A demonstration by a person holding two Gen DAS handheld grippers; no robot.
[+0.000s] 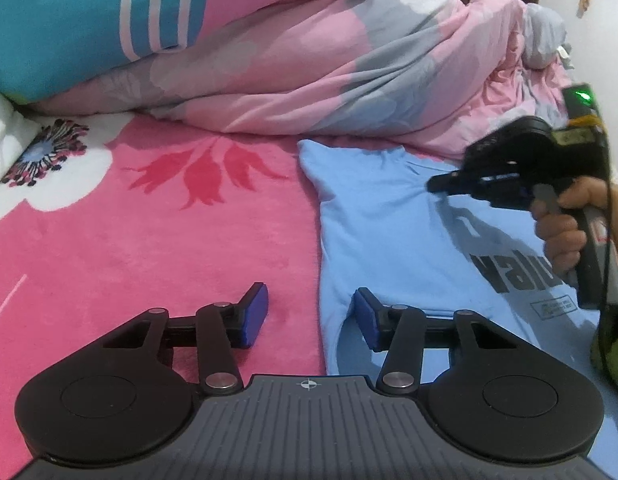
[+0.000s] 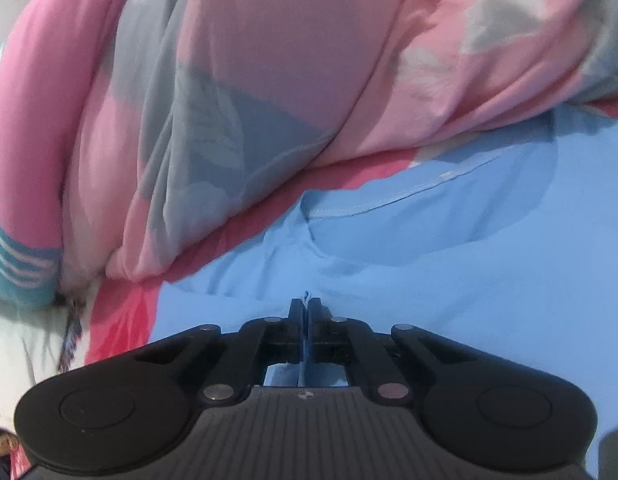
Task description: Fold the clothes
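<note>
A light blue T-shirt (image 1: 389, 232) with dark lettering lies spread on the pink flowered blanket (image 1: 149, 240). My left gripper (image 1: 311, 312) stands open low over the shirt's left edge. One blue pad (image 1: 255, 312) is above the blanket and the other is on the shirt, with the hem between them untouched. My right gripper (image 1: 435, 185), held by a hand (image 1: 561, 232), hovers near the shirt's collar. In the right wrist view my right gripper (image 2: 307, 304) is shut, with a thin fold of the blue T-shirt (image 2: 429, 272) pinched between its pads.
A bunched pink and grey quilt (image 1: 309, 80) lies along the far side of the bed, close behind the shirt's collar (image 2: 389, 200). A teal striped cover (image 1: 69, 20) sits at the far left. The blanket spreads out left of the shirt.
</note>
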